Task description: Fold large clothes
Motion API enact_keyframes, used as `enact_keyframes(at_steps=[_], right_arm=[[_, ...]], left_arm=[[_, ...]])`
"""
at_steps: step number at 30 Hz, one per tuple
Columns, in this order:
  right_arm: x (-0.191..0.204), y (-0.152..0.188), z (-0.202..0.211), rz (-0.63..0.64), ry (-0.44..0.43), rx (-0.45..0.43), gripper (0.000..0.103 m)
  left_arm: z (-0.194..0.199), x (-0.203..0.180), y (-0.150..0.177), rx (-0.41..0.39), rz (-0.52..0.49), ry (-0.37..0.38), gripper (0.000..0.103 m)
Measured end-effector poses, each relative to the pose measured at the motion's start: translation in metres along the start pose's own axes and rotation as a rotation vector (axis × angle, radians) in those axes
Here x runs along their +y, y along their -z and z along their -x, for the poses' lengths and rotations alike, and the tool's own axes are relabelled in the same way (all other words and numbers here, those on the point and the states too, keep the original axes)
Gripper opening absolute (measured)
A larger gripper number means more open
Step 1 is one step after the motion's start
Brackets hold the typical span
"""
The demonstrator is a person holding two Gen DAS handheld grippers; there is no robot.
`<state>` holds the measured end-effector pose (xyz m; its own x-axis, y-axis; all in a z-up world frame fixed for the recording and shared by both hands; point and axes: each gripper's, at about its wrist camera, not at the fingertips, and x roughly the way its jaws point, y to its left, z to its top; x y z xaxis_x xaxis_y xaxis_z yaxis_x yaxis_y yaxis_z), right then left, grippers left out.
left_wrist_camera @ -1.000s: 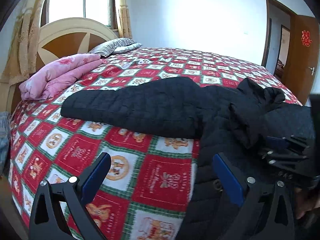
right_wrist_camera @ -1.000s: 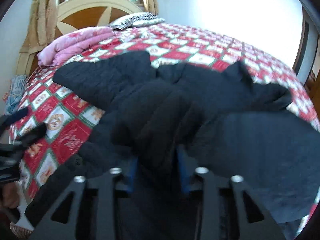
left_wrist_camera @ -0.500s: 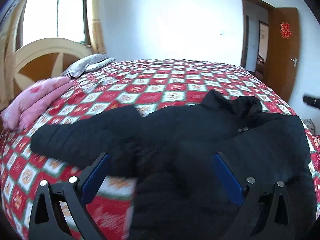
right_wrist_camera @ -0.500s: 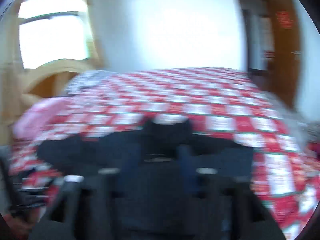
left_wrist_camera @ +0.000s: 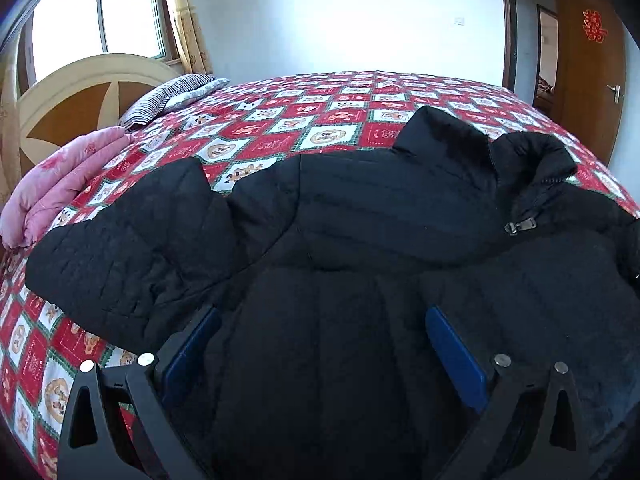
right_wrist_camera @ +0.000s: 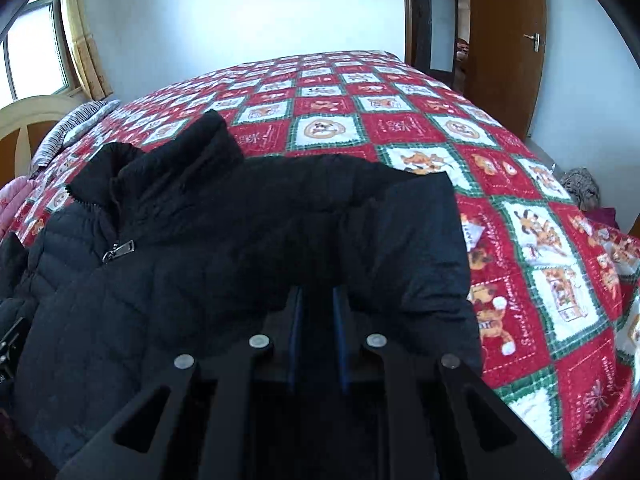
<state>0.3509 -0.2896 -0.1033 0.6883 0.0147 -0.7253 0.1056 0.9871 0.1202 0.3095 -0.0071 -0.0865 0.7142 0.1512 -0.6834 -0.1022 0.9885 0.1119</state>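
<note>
Jaws of the right gripper [right_wrist_camera: 318, 312] are nearly closed, pinching jacket [right_wrist_camera: 224, 240] fabric; the left gripper [left_wrist_camera: 320, 340] is held wide open over the jacket, which is spread ahead across the bedspread [right_wrist_camera: 400, 120]

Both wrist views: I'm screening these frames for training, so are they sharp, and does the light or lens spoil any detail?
Left wrist view: sharp, but the window is blown out, and the black jacket loses its folds near the left gripper. Right wrist view: also sharp; the fisheye bows the door, and the fabric at the right gripper is near-black.
</note>
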Motion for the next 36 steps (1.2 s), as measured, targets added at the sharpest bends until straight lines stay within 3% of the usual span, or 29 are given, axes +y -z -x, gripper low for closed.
enact_keyframes(at_steps=[3, 6, 9, 11, 14, 16, 26, 28, 31, 36], right_arm=[[0.001, 0.001, 0.001, 0.003, 0.008, -0.003, 0.019], [0.015, -0.005, 0.011, 0.086, 0.087, 0.024, 0.019], [0.031, -0.006, 0.064, 0.092, 0.004, -0.092, 0.019], [0.045, 0.001, 0.079, 0.100, -0.042, -0.085, 0.021], [0.060, 0.026, 0.067, 0.069, -0.146, 0.016, 0.022], [0.063, 0.041, 0.046, 0.082, -0.111, 0.065, 0.022], [0.065, 0.054, 0.038, 0.115, -0.050, 0.003, 0.022], [0.070, 0.054, 0.039, 0.121, -0.034, -0.005, 0.022], [0.073, 0.056, 0.039, 0.130, -0.018, -0.012, 0.022], [0.075, 0.056, 0.038, 0.128, -0.017, -0.015, 0.022]], left_arm=[[-0.004, -0.008, 0.001, 0.012, -0.032, -0.038, 0.102], [-0.006, -0.013, 0.002, 0.013, -0.055, -0.063, 0.102], [-0.006, -0.012, 0.003, 0.011, -0.056, -0.066, 0.102], [-0.006, -0.013, 0.003, 0.010, -0.061, -0.072, 0.102], [-0.005, -0.013, 0.004, 0.005, -0.064, -0.079, 0.102], [-0.004, -0.013, 0.004, 0.005, -0.056, -0.064, 0.102], [0.000, -0.008, 0.004, 0.011, -0.040, -0.035, 0.102], [0.010, 0.008, 0.003, 0.024, -0.011, 0.049, 0.102], [0.035, 0.051, 0.002, -0.014, 0.071, 0.093, 0.102], [0.061, 0.169, -0.002, -0.081, 0.262, -0.013, 0.102]])
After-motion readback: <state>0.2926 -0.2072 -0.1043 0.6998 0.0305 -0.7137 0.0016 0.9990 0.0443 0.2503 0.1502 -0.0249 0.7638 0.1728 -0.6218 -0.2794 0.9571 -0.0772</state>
